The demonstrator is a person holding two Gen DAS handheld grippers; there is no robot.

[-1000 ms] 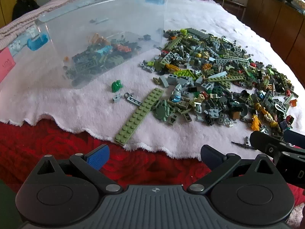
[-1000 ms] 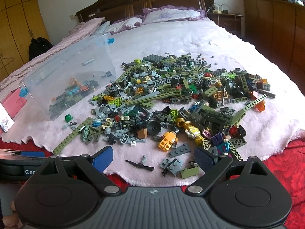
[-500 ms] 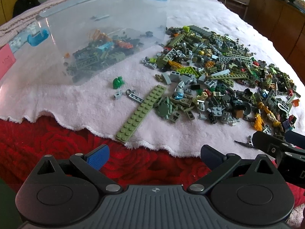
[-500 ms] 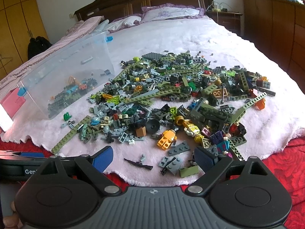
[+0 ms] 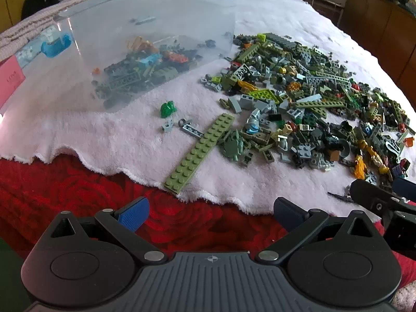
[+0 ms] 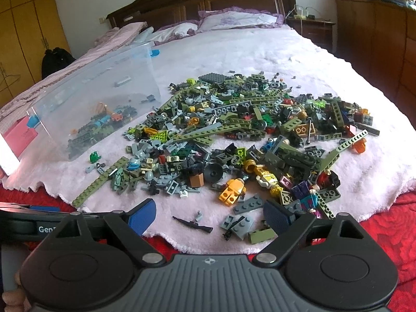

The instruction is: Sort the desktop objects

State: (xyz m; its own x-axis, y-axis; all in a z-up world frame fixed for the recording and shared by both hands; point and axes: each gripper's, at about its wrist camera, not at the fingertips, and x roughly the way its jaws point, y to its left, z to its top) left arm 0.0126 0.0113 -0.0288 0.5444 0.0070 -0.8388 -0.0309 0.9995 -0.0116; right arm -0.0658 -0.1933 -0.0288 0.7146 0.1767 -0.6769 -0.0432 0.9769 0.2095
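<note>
A big pile of loose toy bricks (image 5: 306,109) (image 6: 249,135) lies on a pale pink towel (image 5: 109,135) (image 6: 260,52) on the bed. A clear plastic bin (image 5: 145,41) (image 6: 98,104) with several bricks inside stands left of the pile. A long olive plate (image 5: 200,153) (image 6: 101,182) lies at the pile's near left edge, a small green piece (image 5: 167,109) beside the bin. My left gripper (image 5: 210,210) is open and empty over the red bedspread. My right gripper (image 6: 209,214) is open and empty above the towel's front edge, near a black toy rifle (image 6: 192,225).
A red flowered bedspread (image 5: 78,195) lies under the towel's front edge. A pink box (image 5: 10,80) sits left of the bin. Pillows and a dark headboard (image 6: 202,2) stand at the far end. Wooden cabinets (image 6: 377,31) line the right side.
The left gripper has tilted and moved slightly forward, so the bin and pile sit lower in its view. The right gripper has crept forward a little. Both stay open.
</note>
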